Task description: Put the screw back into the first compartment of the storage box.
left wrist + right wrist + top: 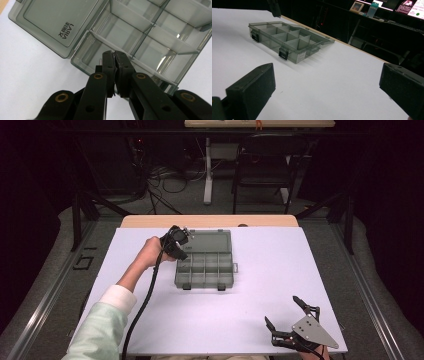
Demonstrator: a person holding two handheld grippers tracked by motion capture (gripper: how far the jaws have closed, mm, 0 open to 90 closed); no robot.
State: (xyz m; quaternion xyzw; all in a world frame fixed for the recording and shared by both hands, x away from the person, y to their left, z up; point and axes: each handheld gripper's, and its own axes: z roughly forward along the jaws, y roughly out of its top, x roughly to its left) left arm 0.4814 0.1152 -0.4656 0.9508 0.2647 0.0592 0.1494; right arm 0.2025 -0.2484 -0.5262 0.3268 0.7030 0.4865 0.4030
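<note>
- My left gripper (114, 56) has its fingers clenched on a small screw (101, 61); I see just its tip, pointing up-frame.
- It hangs over the organizer box's (205, 265) near-left compartment; the lid (210, 241) lies open behind, on the counter (260, 310).
- My right gripper (282, 312), fingers released, rests well apart.

One compartment box (205, 259), one small screw (101, 61), two tools: left (178, 240), right (285, 315).

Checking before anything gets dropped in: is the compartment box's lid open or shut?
Open. The lid lies flat on the table behind the compartment box, leaving the dividers and compartments uncovered.
</note>
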